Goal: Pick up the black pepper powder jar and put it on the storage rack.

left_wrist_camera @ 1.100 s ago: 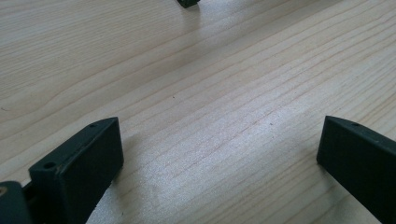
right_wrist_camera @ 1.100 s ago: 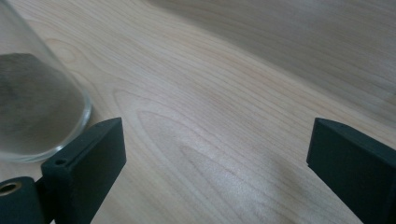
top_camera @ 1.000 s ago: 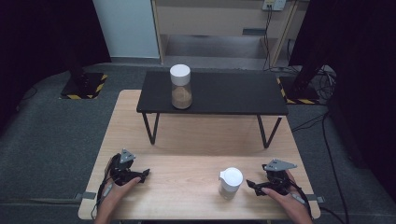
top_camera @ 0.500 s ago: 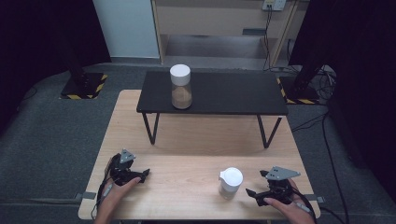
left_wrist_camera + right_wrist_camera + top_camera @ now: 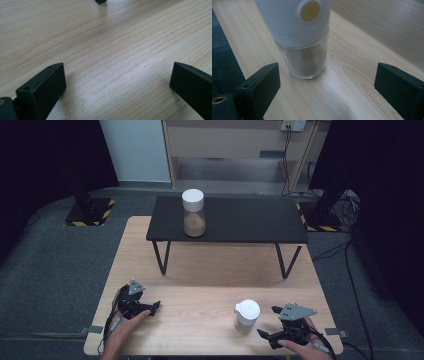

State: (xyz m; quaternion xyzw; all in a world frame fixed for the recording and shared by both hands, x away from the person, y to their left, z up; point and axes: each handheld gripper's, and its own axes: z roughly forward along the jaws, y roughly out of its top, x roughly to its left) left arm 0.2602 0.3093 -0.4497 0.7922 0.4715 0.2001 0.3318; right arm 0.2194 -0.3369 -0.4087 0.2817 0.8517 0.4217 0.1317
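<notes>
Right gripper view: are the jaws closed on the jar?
No, the right gripper is open, and the jar stands clear ahead of its jaws on the table.

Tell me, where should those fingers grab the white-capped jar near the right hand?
Probably the clear glass body of the jar, below its white cap, coming in level from the right gripper side: it stands upright and fits between the open fingers.

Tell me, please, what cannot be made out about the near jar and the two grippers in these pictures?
- Near jar: its top is cut off by the upper edge of the right gripper view; its contents are too small to tell in the high view.
- Right gripper: in the high view the hand runs off the bottom edge.
- Left gripper: the left gripper view cuts off its jaw bases; a dark part at the top edge cannot be identified.
</notes>
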